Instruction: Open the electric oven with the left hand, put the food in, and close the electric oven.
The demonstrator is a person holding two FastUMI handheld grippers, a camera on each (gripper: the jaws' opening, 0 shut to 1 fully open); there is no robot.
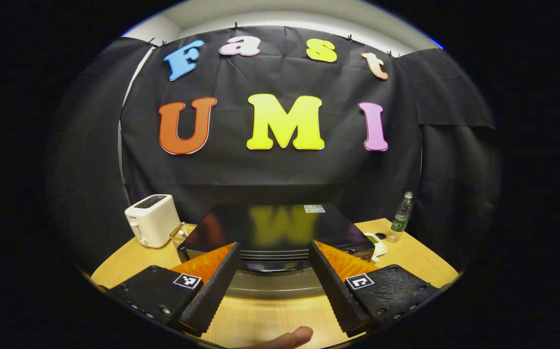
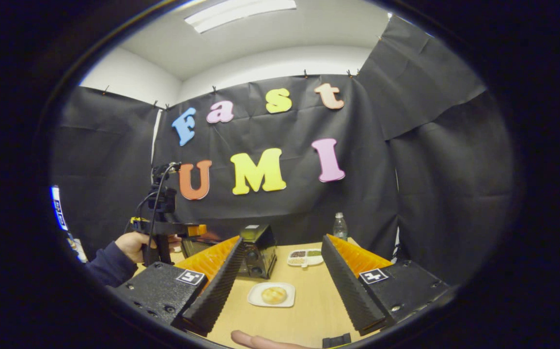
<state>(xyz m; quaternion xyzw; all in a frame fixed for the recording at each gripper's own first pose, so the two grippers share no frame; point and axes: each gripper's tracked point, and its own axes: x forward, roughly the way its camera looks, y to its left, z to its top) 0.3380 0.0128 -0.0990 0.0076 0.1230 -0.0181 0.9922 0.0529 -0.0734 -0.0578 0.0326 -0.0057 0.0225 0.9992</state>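
A pale wooden surface stood before black cloth walls, under a white ceiling with a strip light. In the left gripper view, a white toaster sat at the far left, the black electric oven lay in the middle just ahead of the left gripper, and a clear water bottle stood near the right edge. The oven's glossy top mirrored the wall; whether its door was open, I cannot tell. The left gripper's fingers were spread apart, grasping nothing. In the right gripper view, a hand in a dark sleeve held the left gripper beside the oven. A white plate carried a round golden bun, between the spread, empty fingers of the right gripper. Behind it, a divided tray held dark and green fillings.
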